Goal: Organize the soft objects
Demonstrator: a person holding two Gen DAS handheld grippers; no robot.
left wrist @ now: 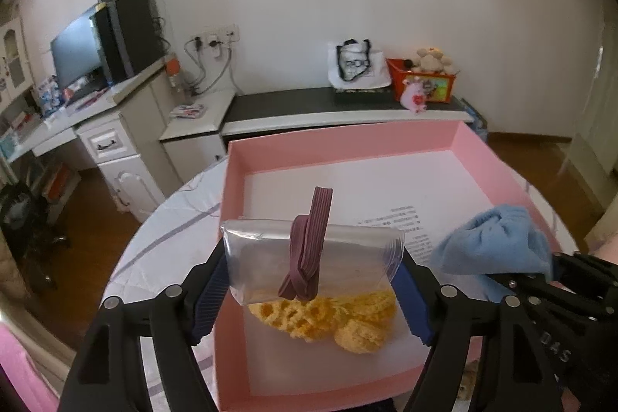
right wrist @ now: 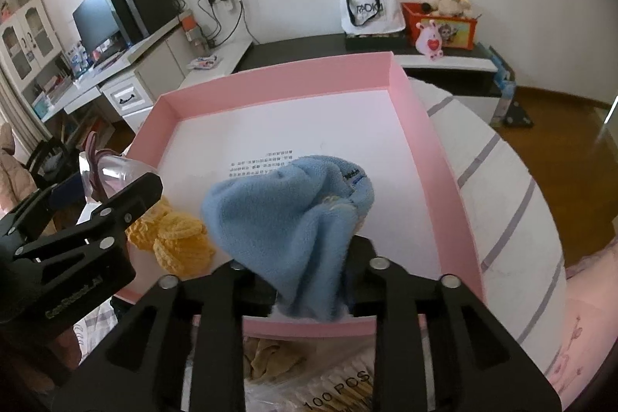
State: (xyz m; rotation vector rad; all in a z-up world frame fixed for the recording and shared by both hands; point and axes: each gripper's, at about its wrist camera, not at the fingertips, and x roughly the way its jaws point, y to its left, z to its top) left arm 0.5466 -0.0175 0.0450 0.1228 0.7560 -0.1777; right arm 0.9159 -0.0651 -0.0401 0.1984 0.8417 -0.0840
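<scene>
Soft objects are being gathered into a pink box [right wrist: 425, 141] on a round counter [right wrist: 513, 180] covered in striped cloth. Two are in hand, both over the box. A clear bag [left wrist: 313, 257] bound with a maroon band [left wrist: 309, 238] sits across the left hand-held gripper [left wrist: 313, 292], its blue pads pressing on both of the bag's ends, so that gripper is gripping the bag. It hangs over the near left of the box, directly above the yellow crochet pieces [left wrist: 324, 319] already lying on the floor there. A bunched light blue cloth [right wrist: 286, 230] rises out of the right hand-held gripper [right wrist: 305, 292] at the near edge, right of the yellow pieces. The cloth hides that gripper's fingertips, so whether the pads still press on it cannot be made out; the jaws appear narrow.

The main risk, in my judgement, is at the near wall: the cloth's lower end trails over the rim, and a release here could leave it draped on the wall or slipping outside. The bag, dropped where it is, would land on the yellow pieces and cover them. The two hand-held grippers are also near each other and could collide.
</scene>
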